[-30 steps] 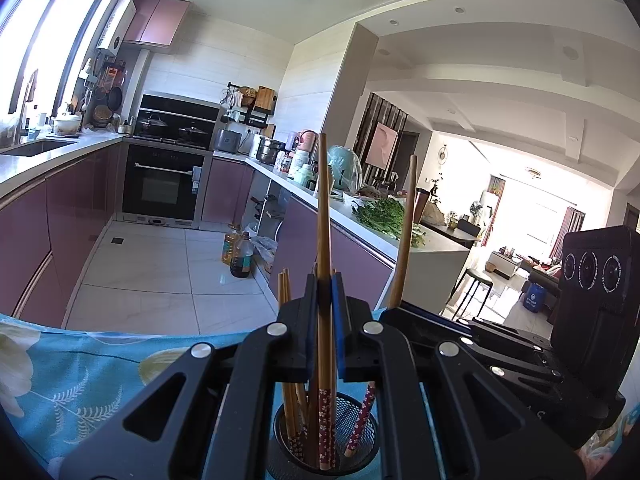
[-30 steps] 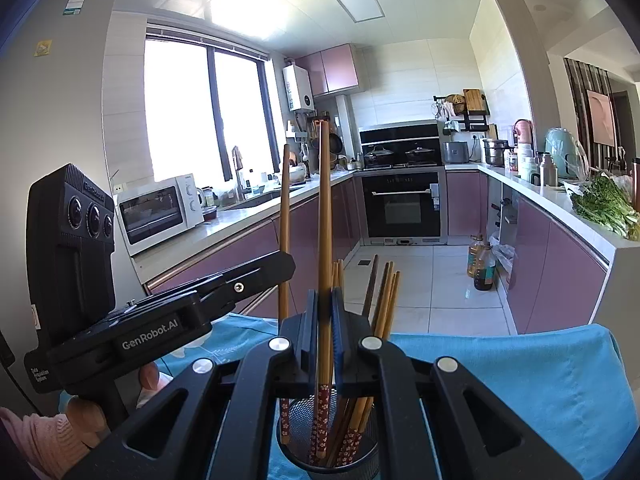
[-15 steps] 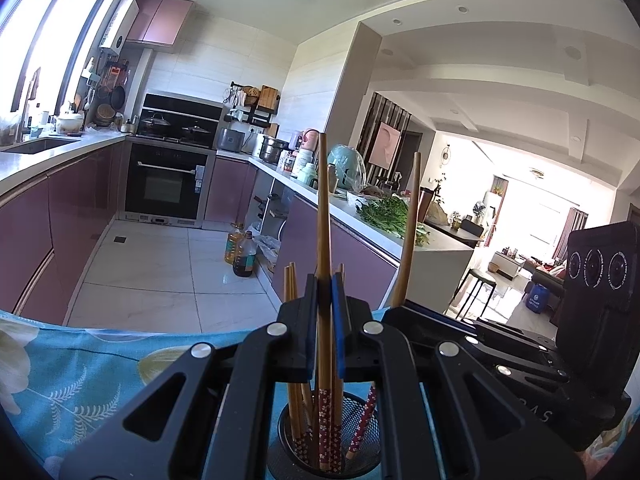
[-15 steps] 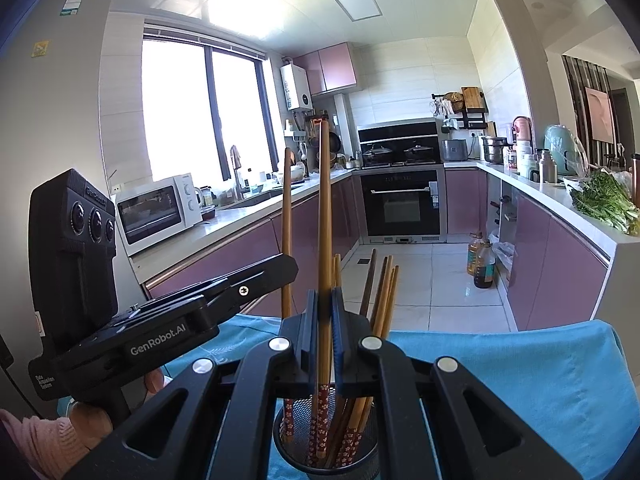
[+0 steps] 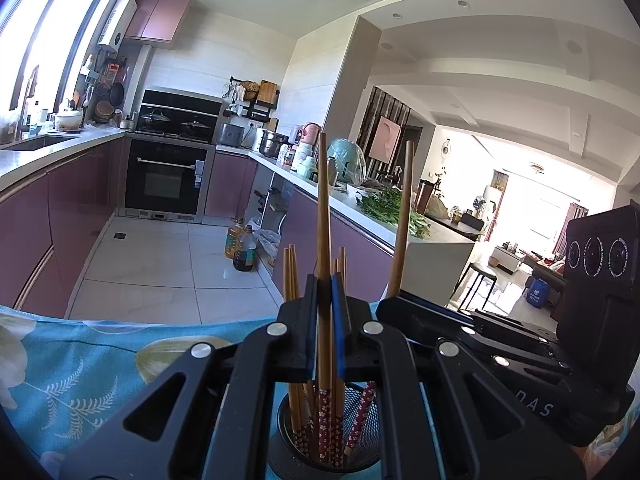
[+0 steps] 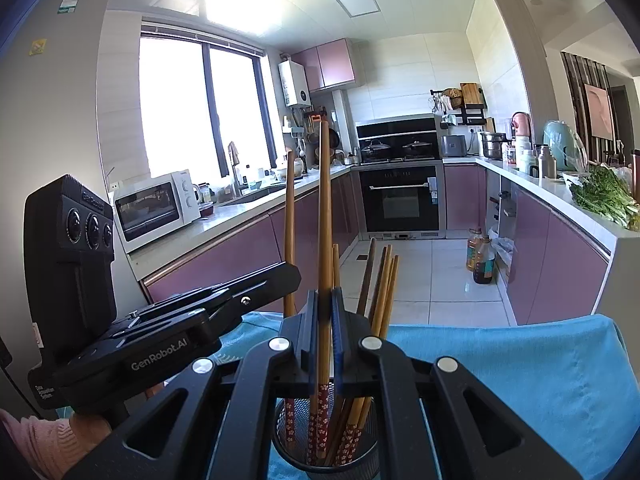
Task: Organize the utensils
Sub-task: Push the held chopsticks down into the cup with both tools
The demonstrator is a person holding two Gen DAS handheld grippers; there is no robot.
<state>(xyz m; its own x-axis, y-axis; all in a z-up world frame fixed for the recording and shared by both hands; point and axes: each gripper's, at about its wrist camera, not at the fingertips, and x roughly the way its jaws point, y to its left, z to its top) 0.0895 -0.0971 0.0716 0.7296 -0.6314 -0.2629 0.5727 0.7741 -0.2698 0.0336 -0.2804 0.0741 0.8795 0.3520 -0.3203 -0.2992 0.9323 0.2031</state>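
Chopsticks (image 5: 323, 392) with red flowered ends stand in a black mesh cup (image 5: 288, 432) at 6 o'clock in both views. The cup sits on the desk, on a blue cloth (image 6: 520, 364) with leaf prints.

The left hand-held gripper (image 5: 325, 320) is pressed together on one chopstick (image 5: 322, 208). This chopstick stands straight up, and its red end is down inside the cup. The right hand-held gripper (image 6: 325, 328) pinches another chopstick (image 6: 324, 200) the same way, upright with its low end in the cup. In the left view, the right tool comes in from 4 o'clock, with its chopstick (image 5: 402, 216) leaning a little. In the right view, the left tool comes in from 8 o'clock, and a hand in a pink sleeve (image 6: 24, 440) holds it.

More chopsticks (image 6: 384, 280) lean in the cup at 1 o'clock in the right view.

Farther back are purple cabinets (image 6: 560, 256), oil bottles (image 5: 240, 246) on the floor, a white microwave (image 6: 156, 208), green leaves (image 6: 604, 196) on a counter, and a black oven (image 6: 400, 200).
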